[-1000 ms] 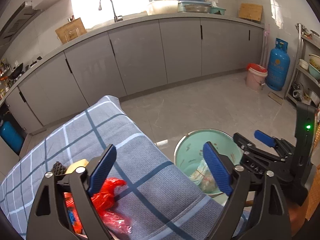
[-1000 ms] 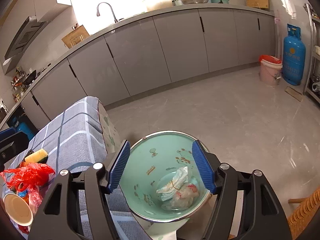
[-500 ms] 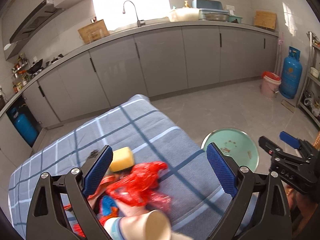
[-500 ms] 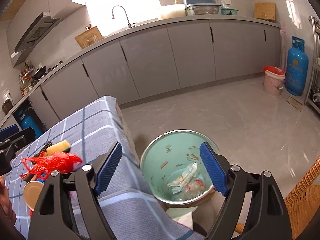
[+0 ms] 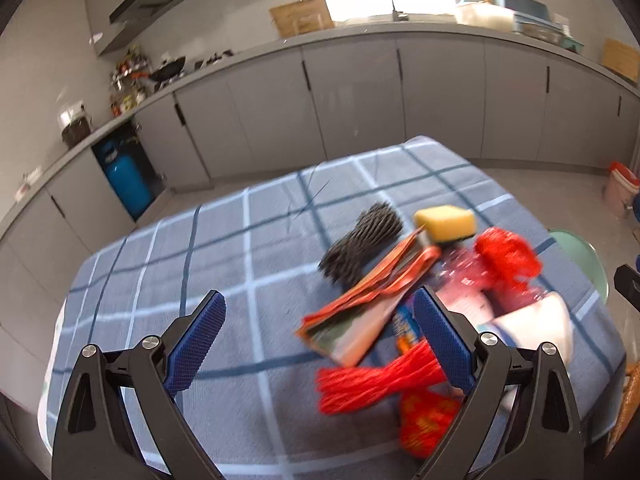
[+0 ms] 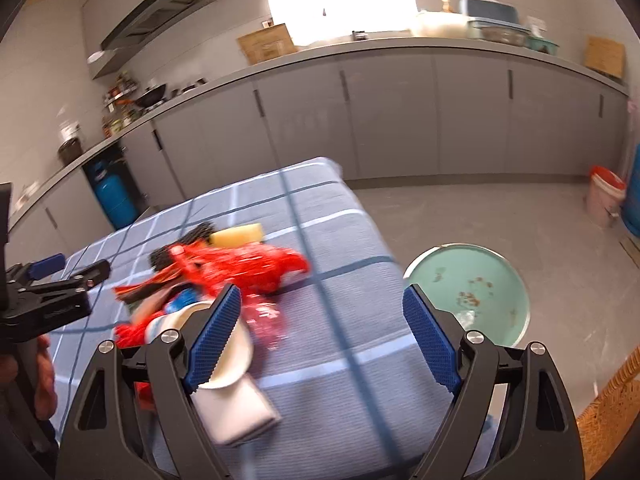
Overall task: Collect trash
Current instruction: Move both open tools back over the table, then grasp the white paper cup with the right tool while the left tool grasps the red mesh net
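Left gripper [image 5: 318, 344]: jaws spread wide, nothing between the pads; they have just been opening. Only bare blue checked tablecloth [image 5: 168, 264] is seen between the left gripper's fingers. The trash lies to the right of the gap, and its nearest pieces are crossed by the right-hand finger: a red mesh net [image 5: 372, 384] and a red printed wrapper [image 5: 424, 424] low in the view.

Just beyond, a flat orange-edged packet [image 5: 360, 312] is seen lying at a slant, with a white paper cup [image 5: 532, 324] on its side at the right. Farther back lie a dark ridged foam piece [image 5: 360, 244], a yellow sponge [image 5: 446, 222] and a crumpled red plastic bag [image 5: 506, 256]. All are blurred.

Right gripper [image 6: 322, 338]: jaws also wide apart and empty, just opened further. The same cup [image 6: 224, 364] is partly covered by its left-hand finger; the red heap [image 6: 240, 264] lies up and left of the gap, on the cloth. A teal basin [image 6: 468, 288] is seen on the floor beyond the right-hand finger, beside the table, with a little trash in its bottom.

Far behind: grey kitchen cabinets [image 6: 392, 120] under a countertop.
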